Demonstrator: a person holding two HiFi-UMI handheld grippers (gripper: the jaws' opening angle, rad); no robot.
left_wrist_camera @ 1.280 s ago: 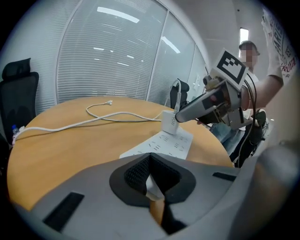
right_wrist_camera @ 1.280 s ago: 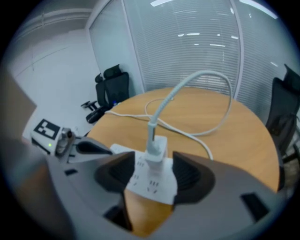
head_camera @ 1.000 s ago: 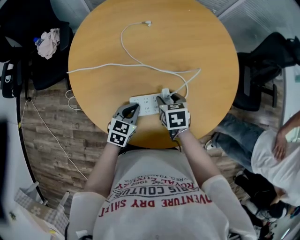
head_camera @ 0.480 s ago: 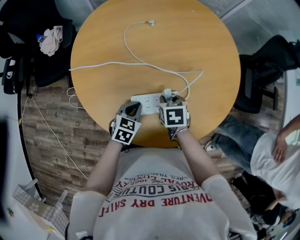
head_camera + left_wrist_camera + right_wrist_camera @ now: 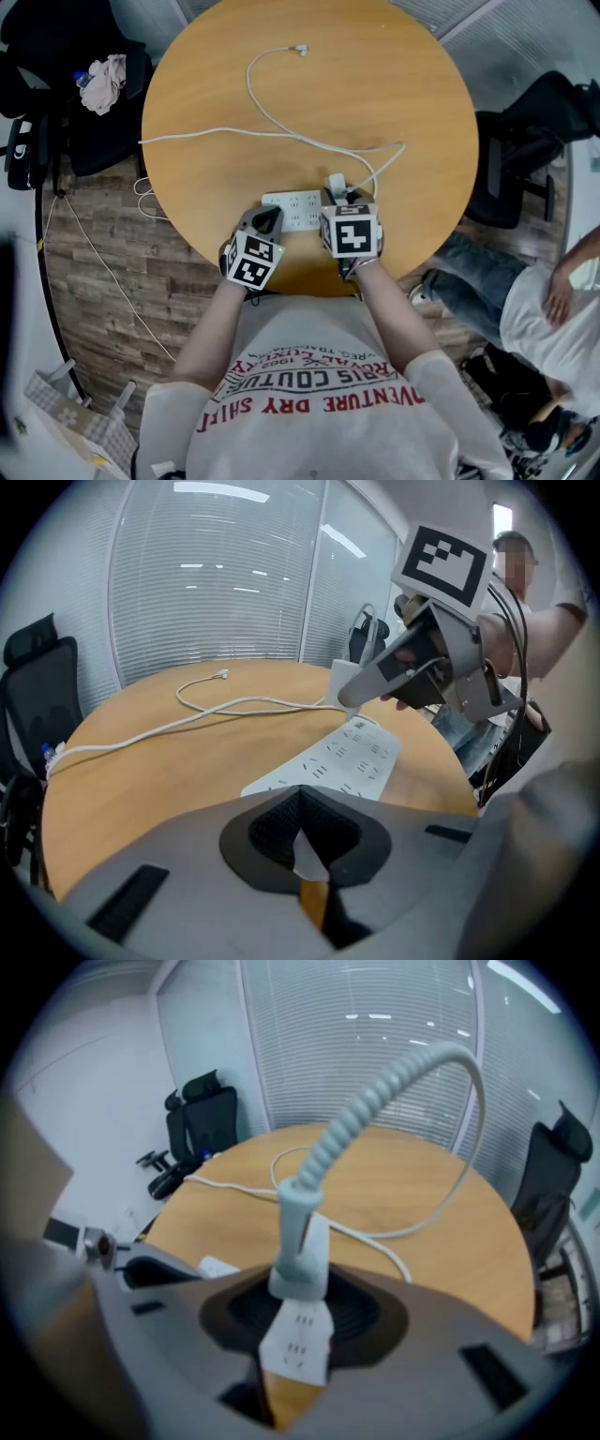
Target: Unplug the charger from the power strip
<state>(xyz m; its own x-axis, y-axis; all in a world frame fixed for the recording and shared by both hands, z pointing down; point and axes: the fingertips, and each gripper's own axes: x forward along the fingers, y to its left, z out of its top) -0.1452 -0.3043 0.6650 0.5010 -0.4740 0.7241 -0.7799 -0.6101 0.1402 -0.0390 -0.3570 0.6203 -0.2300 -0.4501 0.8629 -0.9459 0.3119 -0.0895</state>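
Note:
A white power strip [image 5: 292, 207] lies near the front edge of the round wooden table [image 5: 394, 84]. A white charger [image 5: 335, 181] stands plugged into its right end, and its cable [image 5: 272, 134] loops away over the tabletop. My right gripper [image 5: 335, 195] points steeply down and is shut on the charger [image 5: 302, 1265], whose ribbed cable [image 5: 375, 1091] arches up above the strip [image 5: 298, 1344]. My left gripper [image 5: 269, 217] is shut with its tips at the strip's left end. The strip [image 5: 347, 761] runs away from the left gripper [image 5: 302, 803] toward the charger [image 5: 342, 679].
The cable's small free plug [image 5: 298, 46] lies at the table's far side. A black office chair [image 5: 525, 141] stands to the right, and another [image 5: 84, 103] with a cloth on it to the left. A seated person [image 5: 553, 309] is at the right.
The right gripper's fingers have closed in around the charger. The left gripper has turned slightly at the strip's left end. Both hands stay where they were.

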